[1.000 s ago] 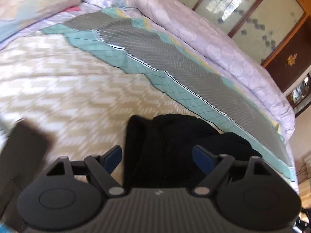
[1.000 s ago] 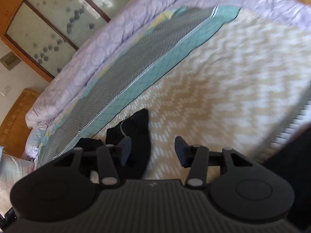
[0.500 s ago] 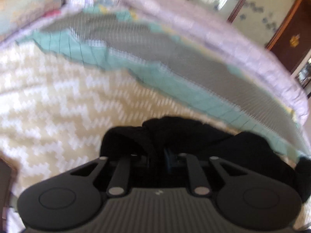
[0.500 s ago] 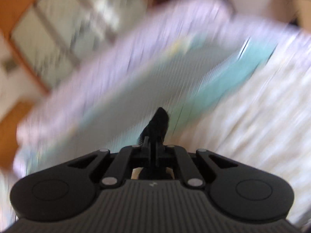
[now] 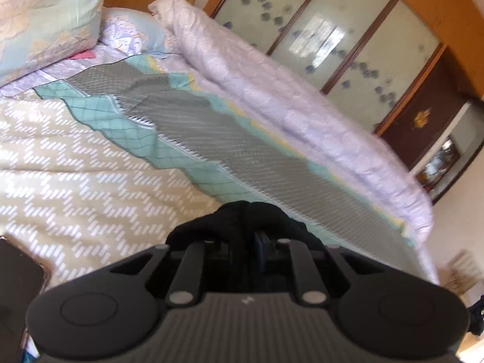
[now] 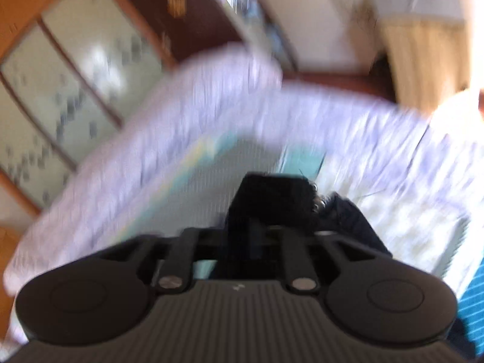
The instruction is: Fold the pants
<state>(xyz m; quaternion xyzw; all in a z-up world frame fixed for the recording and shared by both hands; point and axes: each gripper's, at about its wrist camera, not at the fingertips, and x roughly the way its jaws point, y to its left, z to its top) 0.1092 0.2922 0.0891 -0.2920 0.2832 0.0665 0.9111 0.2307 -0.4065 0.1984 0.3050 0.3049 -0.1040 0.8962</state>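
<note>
The black pants (image 5: pixel 242 220) bunch up just ahead of my left gripper (image 5: pixel 246 249), which is shut on a fold of them above the bed. In the right wrist view, which is blurred, my right gripper (image 6: pixel 245 242) is shut on another part of the black pants (image 6: pixel 272 193), held up off the bed with cloth hanging to the right. Both grippers' fingertips are buried in the dark cloth.
The bed has a beige zigzag quilt (image 5: pixel 75 175), a grey and teal blanket (image 5: pixel 211 145) and a rolled lilac duvet (image 5: pixel 287 90) along the far side. A pillow (image 5: pixel 45 15) lies at the head. A dark flat object (image 5: pixel 15 287) lies at the left edge. A wardrobe (image 5: pixel 348 36) stands behind.
Both grippers were open above the pants a second ago. Both have shut on the black cloth and lifted it; the right one has swung up and round fast.
</note>
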